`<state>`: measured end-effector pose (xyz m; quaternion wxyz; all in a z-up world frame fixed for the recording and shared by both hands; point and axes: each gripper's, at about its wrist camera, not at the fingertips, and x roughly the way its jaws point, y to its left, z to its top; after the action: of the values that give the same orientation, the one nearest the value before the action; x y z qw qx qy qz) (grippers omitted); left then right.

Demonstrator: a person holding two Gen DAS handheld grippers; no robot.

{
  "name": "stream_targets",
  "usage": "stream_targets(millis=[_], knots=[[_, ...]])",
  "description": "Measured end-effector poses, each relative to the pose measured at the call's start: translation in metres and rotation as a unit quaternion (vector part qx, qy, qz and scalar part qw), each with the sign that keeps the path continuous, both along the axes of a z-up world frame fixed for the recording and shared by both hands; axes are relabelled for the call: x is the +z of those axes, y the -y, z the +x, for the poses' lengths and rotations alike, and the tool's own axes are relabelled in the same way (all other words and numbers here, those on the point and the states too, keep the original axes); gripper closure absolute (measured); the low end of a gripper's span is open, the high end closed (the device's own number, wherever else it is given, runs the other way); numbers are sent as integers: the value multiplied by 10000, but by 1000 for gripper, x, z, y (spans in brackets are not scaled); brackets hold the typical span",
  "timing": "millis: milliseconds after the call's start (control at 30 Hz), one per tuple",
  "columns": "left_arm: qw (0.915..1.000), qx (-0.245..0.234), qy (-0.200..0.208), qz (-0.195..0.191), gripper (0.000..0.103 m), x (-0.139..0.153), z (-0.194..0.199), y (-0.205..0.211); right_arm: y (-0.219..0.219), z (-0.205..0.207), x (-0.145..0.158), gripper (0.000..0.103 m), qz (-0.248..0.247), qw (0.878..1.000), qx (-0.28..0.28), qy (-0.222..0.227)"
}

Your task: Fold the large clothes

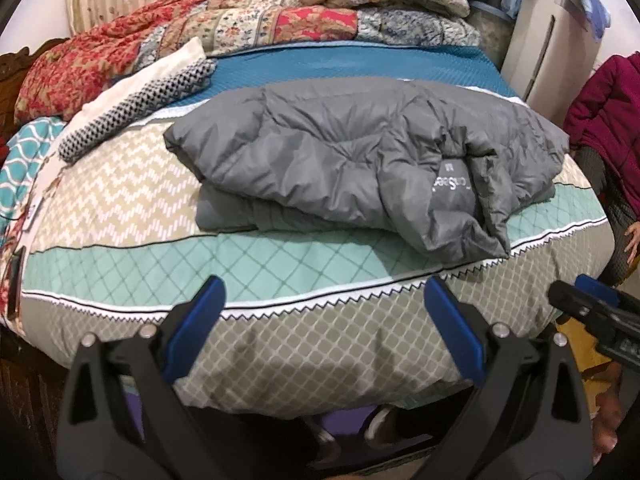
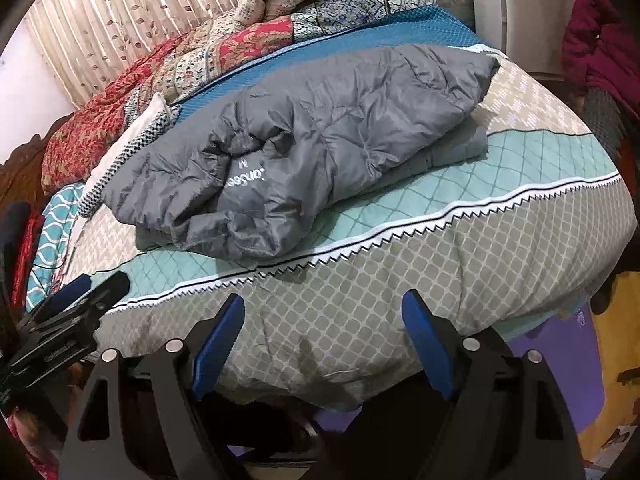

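A grey puffer jacket (image 1: 360,152) lies folded in a thick bundle on the bed, collar label facing up; it also shows in the right wrist view (image 2: 312,136). My left gripper (image 1: 324,300) is open and empty, held off the near edge of the bed, well short of the jacket. My right gripper (image 2: 324,320) is open and empty too, over the hanging edge of the bedspread. The right gripper shows at the right edge of the left wrist view (image 1: 588,300), and the left gripper at the left edge of the right wrist view (image 2: 80,300).
The bedspread (image 1: 120,200) is patterned in beige, teal and blue. Folded quilts (image 1: 200,32) and a checked cloth (image 1: 140,104) are stacked at the far side. A person in a maroon jacket (image 1: 608,112) stands at the right. A white appliance (image 1: 544,40) stands behind the bed.
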<state>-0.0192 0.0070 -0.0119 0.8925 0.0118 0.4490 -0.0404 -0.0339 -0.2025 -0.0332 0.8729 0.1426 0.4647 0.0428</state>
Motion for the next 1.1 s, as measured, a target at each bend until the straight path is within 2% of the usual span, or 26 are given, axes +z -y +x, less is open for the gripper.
stream_targets(millis=[133,300,433,633,967,1100], knots=[[9998,166,-123,3,8,-3,6,-4,-6,-8,12,27,-22,9997,122,224],[9992,313,-232,-105,8,-8,4,-10,-9,-9,4,27,53,9999,75,63],[9991,321,-261,-86,8,-8,3,-12,-4,-12,7,27,125,9998,-66,131],[9991,351,-222,-92,7,-6,1,-15,-7,-13,6,27,116,9999,-20,96],[9994,308,52,118,8,5,-4,-11,-10,-14,6,27,89,9999,-3,135],[9993,331,44,153,7,5,-4,-11,-10,-15,4,27,101,9999,-4,129]])
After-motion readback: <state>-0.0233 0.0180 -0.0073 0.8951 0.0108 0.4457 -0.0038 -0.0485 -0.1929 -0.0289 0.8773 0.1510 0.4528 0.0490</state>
